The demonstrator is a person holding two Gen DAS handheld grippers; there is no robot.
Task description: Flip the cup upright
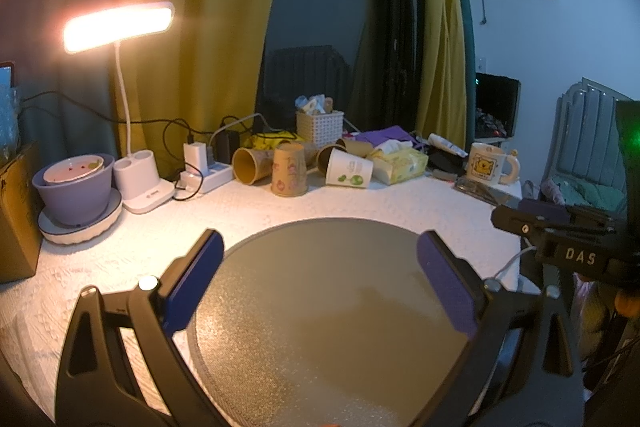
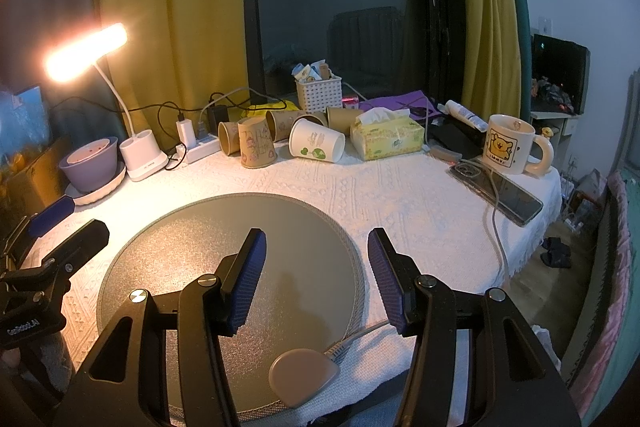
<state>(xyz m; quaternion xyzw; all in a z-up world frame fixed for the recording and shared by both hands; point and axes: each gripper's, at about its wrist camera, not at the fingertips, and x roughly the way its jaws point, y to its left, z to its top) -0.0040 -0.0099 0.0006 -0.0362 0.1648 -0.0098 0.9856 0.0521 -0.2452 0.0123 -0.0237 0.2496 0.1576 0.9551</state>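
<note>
Left wrist: paper cup [image 1: 289, 169] inverted; round pebbled mat [image 1: 320, 307].

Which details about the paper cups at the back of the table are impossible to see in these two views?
- Brown printed paper cup standing rim-down: its inside is hidden in both views.
- Brown cups lying behind it: overlapped, so their count is unclear.
- White paper cup with green print: lettering too small to read.

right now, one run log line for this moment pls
phase: pre-grasp | left tongs: open, empty, over round mat | right tongs: open, empty | upside-down paper cup: untouched, beside white cup lying sideways
</note>
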